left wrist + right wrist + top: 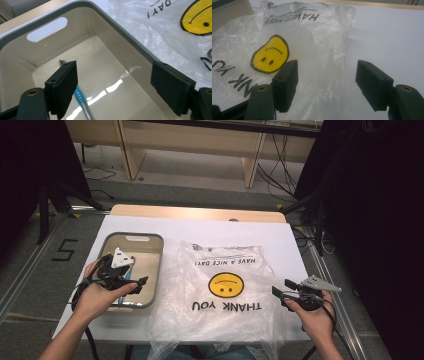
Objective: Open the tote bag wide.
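Surveying surface: we note a white-covered wooden table (pixel 280 237) on grey floor.
Hidden: blue-handled toothbrush (pixel 81 100) head behind jaw in the grey-rimmed beige plastic bin (pixel 117 27).
Grippers: left gripper (pixel 113 87) and right gripper (pixel 327 81) both gape, empty, by the clear smiley-face plastic bag (pixel 312 40).

From my station the high view is evenly lit from overhead, though its left and right edges fall away into near-black. The white surface (pixel 150 227) is bright but not blown out, and shadows beneath my hands are faint. That picture is soft and low in detail, with straight lines bowing slightly near the edges. In the left gripper view I get white glare streaks on the floor of the bin (pixel 105 82). The plastic bag (pixel 312 50) throws small glints, and the nearest jaws look slightly blurred.
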Motion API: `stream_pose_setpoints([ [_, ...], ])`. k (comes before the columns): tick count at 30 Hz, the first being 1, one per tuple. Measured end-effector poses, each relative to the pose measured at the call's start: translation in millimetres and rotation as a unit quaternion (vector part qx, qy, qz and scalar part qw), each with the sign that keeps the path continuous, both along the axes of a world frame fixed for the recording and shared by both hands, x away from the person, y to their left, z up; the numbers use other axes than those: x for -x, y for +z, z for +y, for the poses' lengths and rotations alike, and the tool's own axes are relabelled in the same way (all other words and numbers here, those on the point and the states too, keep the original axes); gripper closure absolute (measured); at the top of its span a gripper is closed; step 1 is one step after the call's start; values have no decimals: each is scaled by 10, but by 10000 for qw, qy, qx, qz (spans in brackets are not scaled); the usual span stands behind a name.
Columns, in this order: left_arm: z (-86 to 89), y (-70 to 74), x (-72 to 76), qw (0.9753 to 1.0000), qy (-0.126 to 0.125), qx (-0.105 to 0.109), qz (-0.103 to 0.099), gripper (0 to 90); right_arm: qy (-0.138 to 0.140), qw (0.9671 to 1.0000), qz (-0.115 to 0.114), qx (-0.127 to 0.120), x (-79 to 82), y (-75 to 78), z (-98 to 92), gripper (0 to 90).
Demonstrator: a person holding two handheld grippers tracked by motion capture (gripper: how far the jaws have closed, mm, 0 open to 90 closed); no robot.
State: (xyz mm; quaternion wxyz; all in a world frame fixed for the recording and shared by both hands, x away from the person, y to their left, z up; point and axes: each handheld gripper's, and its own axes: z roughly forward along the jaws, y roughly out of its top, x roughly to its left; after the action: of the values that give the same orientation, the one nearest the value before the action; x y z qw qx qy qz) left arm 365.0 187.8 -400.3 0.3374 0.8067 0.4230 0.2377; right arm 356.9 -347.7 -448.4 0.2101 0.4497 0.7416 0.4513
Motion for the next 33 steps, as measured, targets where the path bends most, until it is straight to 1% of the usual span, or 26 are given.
stream_pose_setpoints([
  [1, -18, 10, 6, 10000, -56, -5, -27, 244, 1, 10000, -8, 3, -5, 2, -2, 378],
  [2, -45, 18, 13, 9999, -86, 53, -60, 251, -12, 10000, -16, 8, -6, 6, -3, 384],
  [3, -70, 32, 21, 9999, -133, 59, -70, 251, -12, 10000, -16, 8, -6, 6, -3, 384],
  [5, -140, 61, 43, 9997, -198, 87, -98, 263, -20, 10000, 23, -12, -5, 19, 4, 389],
  [8, -278, 108, 87, 9991, -380, 120, -110, 273, 11, 9999, 112, 51, -15, 28, 28, 396],
  [11, -430, 142, 133, 9981, -592, 83, -121, 272, 16, 9998, 177, 84, -26, 31, 44, 402],
  [12, -470, 145, 144, 9978, -639, 100, -126, 275, 29, 9995, 288, 148, -45, 34, 65, 400],
  [13, -497, 144, 147, 9975, -683, 115, -133, 275, 29, 9995, 288, 148, -45, 34, 65, 400],
  [14, -511, 144, 148, 9973, -719, 118, -95, 279, 75, 9989, 410, 192, -83, 39, 88, 398],
  [15, -524, 136, 148, 9972, -723, 154, -87, 283, 76, 9988, 449, 202, -107, 50, 102, 396],
  [16, -537, 127, 151, 9972, -713, 190, -84, 285, 95, 9986, 469, 229, -138, 71, 116, 392],
  [19, -547, 119, 151, 9968, -775, 178, -45, 285, 157, 9984, 453, 284, -257, 157, 171, 378],
  [21, -549, 122, 148, 9967, -791, 168, -56, 285, 167, 9981, 501, 311, -370, 197, 202, 358],
  [22, -551, 123, 145, 9967, -789, 175, -57, 285, 162, 9977, 560, 332, -432, 204, 221, 351],
  [24, -559, 119, 141, 9968, -776, 180, -52, 285, 186, 9964, 714, 411, -551, 182, 256, 349],
  [26, -567, 110, 135, 9965, -820, 140, -39, 283, 248, 9946, 879, 497, -648, 132, 290, 352],
  [27, -576, 105, 133, 9965, -821, 150, -26, 283, 248, 9946, 879, 497, -648, 132, 290, 352],
  [28, -583, 100, 128, 9964, -835, 138, -18, 283, 278, 9918, 1086, 616, -715, 80, 313, 382],
  [30, -599, 93, 114, 9962, -869, 108, 11, 284, 295, 9891, 1261, 701, -763, 41, 323, 473],
  [31, -614, 86, 110, 9961, -872, 126, 10, 284, 282, 9879, 1354, 695, -779, 28, 325, 541],
  [32, -624, 84, 106, 9960, -887, 112, 8, 283, 257, 9864, 1495, 635, -788, 23, 325, 603],
  [33, -635, 81, 103, 9957, -922, 110, 3, 283, 257, 9864, 1495, 635, -788, 23, 325, 603],
])
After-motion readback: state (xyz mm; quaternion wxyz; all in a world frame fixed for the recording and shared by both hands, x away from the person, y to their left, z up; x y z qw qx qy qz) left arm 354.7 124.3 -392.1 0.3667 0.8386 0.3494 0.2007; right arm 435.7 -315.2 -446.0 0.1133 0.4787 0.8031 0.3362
